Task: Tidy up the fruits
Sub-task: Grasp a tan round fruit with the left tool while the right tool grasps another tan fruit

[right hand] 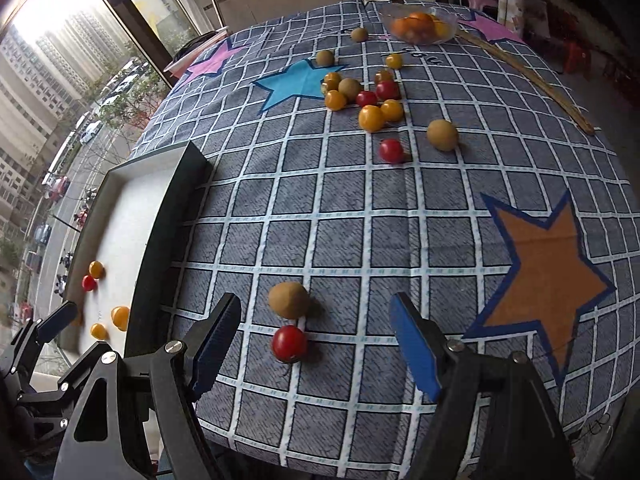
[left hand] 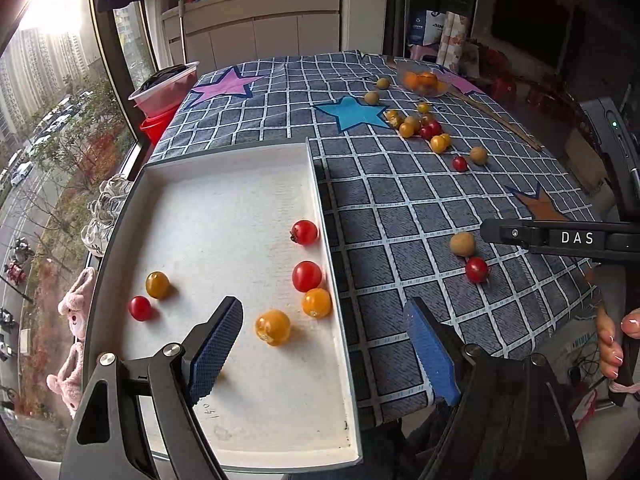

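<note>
Right tool [right hand: 316, 344] is spread wide and empty, hanging low over the desk's [right hand: 360, 216] near edge, and a red cherry tomato [right hand: 289, 343] sits on the checked cloth right between its blue pads, a touch nearer the left one. Just beyond the tomato, almost touching it, lies a brown longan [right hand: 289, 300]. Left tool [left hand: 324, 352] is spread open too, holding nothing, poised over the near right part of the white tray [left hand: 240, 420] at the desk's left edge; a yellow tomato [left hand: 273, 327] lies in the tray just ahead of its left pad. A loose cluster of fruit [right hand: 368, 98] waits toward the far edge, near a clear bowl [right hand: 418, 24] of orange fruit.
</note>
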{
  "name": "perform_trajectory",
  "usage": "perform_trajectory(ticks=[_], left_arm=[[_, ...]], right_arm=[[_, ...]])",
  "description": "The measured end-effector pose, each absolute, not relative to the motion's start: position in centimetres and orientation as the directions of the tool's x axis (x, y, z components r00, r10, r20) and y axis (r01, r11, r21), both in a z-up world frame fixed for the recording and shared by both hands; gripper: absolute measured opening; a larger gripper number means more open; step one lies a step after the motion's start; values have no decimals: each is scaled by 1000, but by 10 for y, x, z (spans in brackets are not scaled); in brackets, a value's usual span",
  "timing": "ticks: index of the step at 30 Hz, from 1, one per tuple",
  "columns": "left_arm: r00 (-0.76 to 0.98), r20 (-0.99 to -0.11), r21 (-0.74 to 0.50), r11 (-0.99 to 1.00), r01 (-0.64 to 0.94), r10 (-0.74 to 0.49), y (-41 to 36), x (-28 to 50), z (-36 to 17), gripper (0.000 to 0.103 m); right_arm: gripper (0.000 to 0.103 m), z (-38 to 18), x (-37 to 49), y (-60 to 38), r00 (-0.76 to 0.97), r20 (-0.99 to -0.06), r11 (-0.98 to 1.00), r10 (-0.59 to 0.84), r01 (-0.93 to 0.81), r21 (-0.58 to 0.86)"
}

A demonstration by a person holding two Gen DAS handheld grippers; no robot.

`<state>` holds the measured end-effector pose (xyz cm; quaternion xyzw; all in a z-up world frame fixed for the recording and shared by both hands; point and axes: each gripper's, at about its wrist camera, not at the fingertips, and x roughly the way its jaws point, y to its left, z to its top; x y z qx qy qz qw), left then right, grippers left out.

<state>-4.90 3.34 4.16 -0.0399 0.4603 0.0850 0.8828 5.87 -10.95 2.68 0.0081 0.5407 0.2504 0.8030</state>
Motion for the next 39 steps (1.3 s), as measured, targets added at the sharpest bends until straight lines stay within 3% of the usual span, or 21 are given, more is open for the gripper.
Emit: perform_trajectory(ticks=[22,27,29,34,39], left_arm=[[456,-889,4,998,-56,29,-49,52,1,84],[439,-898,11,999,-52,33,-52,60,-6,83],[425,-905,13,999,-52,34,-53,63,-9,67],[418,-908,3,998,-56,26,-53,68,-11,66],[425,-905,-4,999,-54,20,-56,71,-9,51]], right_arm=[[79,10,126,-153,405,-861,935,308,-296,195],[74,4,148,-141,437,-860,943,263,-307,132],[72,2,156,-136,450,-858,945,248,-306,113],[72,1,172,-124,477,-849,946,227,-316,76],[66,1,182,-112,496,-842,943,213,-329,45]])
